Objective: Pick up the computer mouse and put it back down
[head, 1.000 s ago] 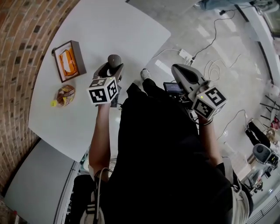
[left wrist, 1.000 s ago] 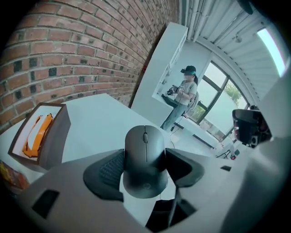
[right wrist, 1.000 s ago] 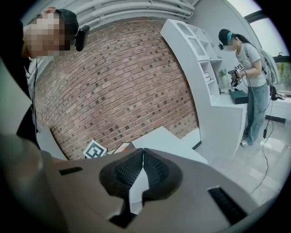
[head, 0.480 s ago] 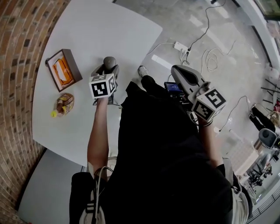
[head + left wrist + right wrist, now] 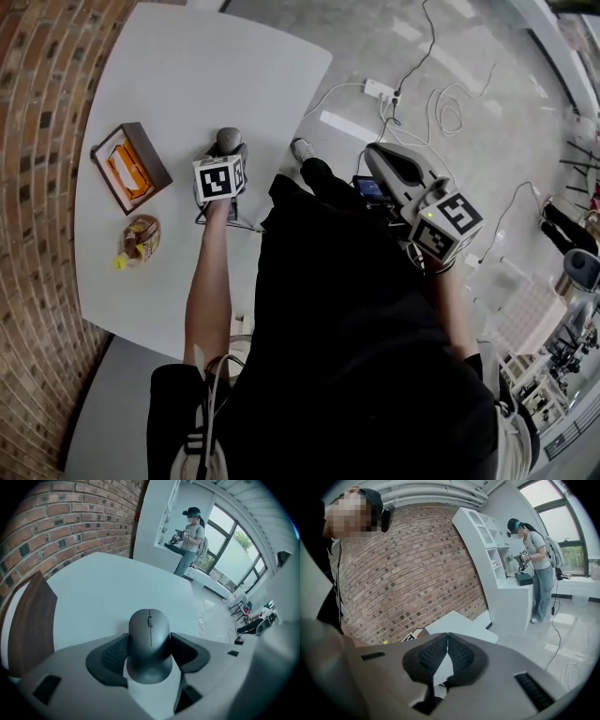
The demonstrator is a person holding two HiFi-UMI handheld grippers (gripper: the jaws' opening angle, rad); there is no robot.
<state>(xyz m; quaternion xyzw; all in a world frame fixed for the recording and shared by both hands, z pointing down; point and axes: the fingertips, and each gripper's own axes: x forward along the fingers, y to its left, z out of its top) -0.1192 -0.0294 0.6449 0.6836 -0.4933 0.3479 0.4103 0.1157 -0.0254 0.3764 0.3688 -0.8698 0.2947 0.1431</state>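
A dark grey computer mouse (image 5: 149, 644) sits between the two black pads of my left gripper (image 5: 150, 649), which is shut on its sides. In the head view the mouse (image 5: 228, 139) shows just beyond the left gripper (image 5: 226, 153), low over the white table (image 5: 187, 75) near its right edge. I cannot tell whether the mouse touches the tabletop. My right gripper (image 5: 377, 152) hangs off the table over the floor, shut with nothing in it. In the right gripper view its pads (image 5: 436, 656) meet at the tips.
A brown box (image 5: 129, 167) with orange contents lies left of the mouse, and a snack packet (image 5: 139, 236) nearer me. A power strip (image 5: 378, 89) and cables lie on the floor to the right. Another person (image 5: 190, 536) stands at a far counter.
My left gripper has sunk toward the tabletop with the mouse still between its pads. The right gripper has stayed roughly where it was.
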